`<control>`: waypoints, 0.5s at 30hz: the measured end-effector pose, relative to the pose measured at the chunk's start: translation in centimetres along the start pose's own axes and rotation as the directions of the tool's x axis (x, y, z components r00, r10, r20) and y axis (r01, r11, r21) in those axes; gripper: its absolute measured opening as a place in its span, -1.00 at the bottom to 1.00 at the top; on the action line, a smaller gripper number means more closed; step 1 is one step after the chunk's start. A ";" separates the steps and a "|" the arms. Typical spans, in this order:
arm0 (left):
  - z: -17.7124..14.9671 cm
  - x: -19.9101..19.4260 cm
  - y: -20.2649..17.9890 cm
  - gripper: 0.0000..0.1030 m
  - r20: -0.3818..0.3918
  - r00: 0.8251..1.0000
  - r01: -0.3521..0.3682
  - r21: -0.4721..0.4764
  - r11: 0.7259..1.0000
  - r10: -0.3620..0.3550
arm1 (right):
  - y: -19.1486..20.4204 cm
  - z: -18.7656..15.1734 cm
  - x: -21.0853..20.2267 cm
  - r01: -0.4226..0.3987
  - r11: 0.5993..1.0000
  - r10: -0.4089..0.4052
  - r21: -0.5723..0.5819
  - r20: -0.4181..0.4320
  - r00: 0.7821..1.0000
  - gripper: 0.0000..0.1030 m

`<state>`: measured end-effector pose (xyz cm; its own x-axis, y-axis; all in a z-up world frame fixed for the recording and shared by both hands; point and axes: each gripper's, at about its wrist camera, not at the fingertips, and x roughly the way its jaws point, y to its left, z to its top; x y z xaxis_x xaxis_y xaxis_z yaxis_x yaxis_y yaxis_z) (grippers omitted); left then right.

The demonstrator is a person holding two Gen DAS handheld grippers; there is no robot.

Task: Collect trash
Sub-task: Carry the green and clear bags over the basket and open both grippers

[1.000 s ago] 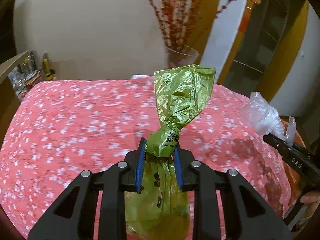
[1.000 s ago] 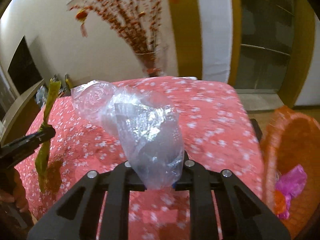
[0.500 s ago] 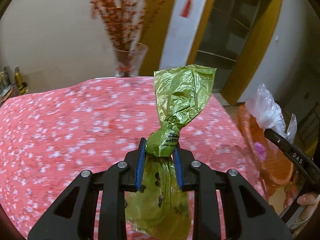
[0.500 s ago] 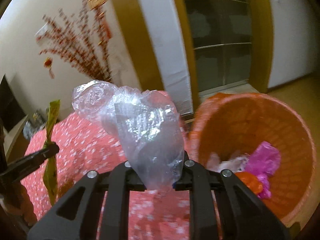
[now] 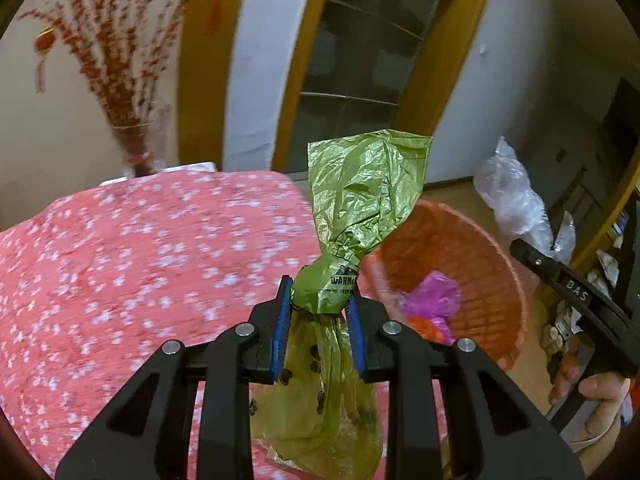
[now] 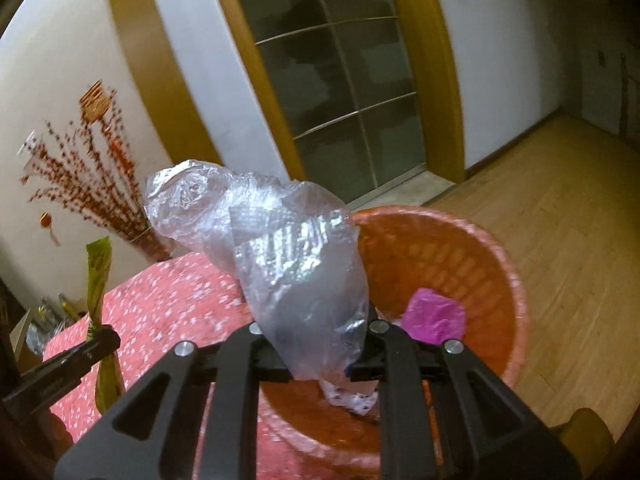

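Observation:
My left gripper [image 5: 320, 300] is shut on a crumpled green plastic bag [image 5: 360, 200], held above the edge of the red flowered tablecloth [image 5: 140, 260]. My right gripper [image 6: 316, 360] is shut on a clear plastic bag [image 6: 288, 264], held over the near rim of the orange waste basket [image 6: 460, 260]. The basket [image 5: 480, 264] stands on the floor right of the table and holds a magenta wrapper [image 6: 434, 314] and other trash. In the left wrist view the right gripper [image 5: 568, 280] and clear bag [image 5: 512, 196] show at the right. The green bag [image 6: 98, 276] shows at the left of the right wrist view.
A glass vase with red berry branches [image 5: 132, 136] stands at the table's far edge. A glass door with a yellow frame [image 6: 336, 92] is behind the basket. Wooden floor [image 6: 560, 208] lies to the right. Cluttered shelves [image 6: 44, 316] stand left of the table.
Both grippers have swung to the right, from over the table toward the orange basket, each still holding its bag. The basket now fills more of both views.

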<state>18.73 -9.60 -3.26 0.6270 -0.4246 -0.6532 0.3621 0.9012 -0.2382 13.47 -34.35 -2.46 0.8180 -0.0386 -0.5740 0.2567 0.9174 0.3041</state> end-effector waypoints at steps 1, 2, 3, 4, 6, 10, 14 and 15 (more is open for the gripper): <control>0.1 0.2 -0.7 -0.49 -0.002 1.000 0.012 0.010 1.000 -0.012 | -0.5 0.1 -0.2 0.006 1.000 -0.006 0.009 0.002 1.000 -0.67; 0.2 0.4 -1.0 -0.49 -0.003 1.000 0.018 0.013 1.000 -0.018 | -1.2 0.3 -0.4 0.012 1.000 -0.012 0.022 0.004 1.000 -0.67; 0.3 0.6 -1.5 -0.49 -0.006 1.000 0.028 0.018 0.999 -0.028 | -1.6 0.4 -0.4 0.015 0.999 -0.015 0.034 0.004 1.000 -0.67; 0.4 0.9 -2.1 -0.49 -0.009 0.999 0.040 0.023 0.999 -0.040 | -2.1 0.4 -0.5 0.017 0.999 -0.018 0.048 0.005 1.000 -0.67; 0.6 1.3 -2.9 -0.49 -0.013 0.998 0.056 0.028 0.998 -0.055 | -2.6 0.6 -0.5 0.022 0.997 -0.023 0.070 0.006 1.000 -0.67; 1.1 1.8 -4.6 -0.49 -0.021 0.995 0.098 0.030 0.995 -0.097 | -3.9 1.0 -0.7 0.034 0.994 -0.036 0.106 0.014 0.999 -0.66; 1.8 3.0 -6.4 -0.49 -0.032 0.987 0.158 0.021 0.987 -0.157 | -4.7 1.9 -0.6 0.036 0.990 -0.039 0.135 0.023 0.999 -0.60; 2.0 3.3 -6.9 -0.49 -0.038 0.985 0.172 0.019 0.985 -0.171 | -4.9 1.9 -0.6 0.035 0.990 -0.039 0.139 0.025 0.999 -0.57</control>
<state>19.64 -17.41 -2.36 0.5292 -0.5686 -0.6299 0.4772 0.8132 -0.3331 12.69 -39.62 -2.17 0.8201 -0.0843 -0.5660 0.3543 0.8515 0.3866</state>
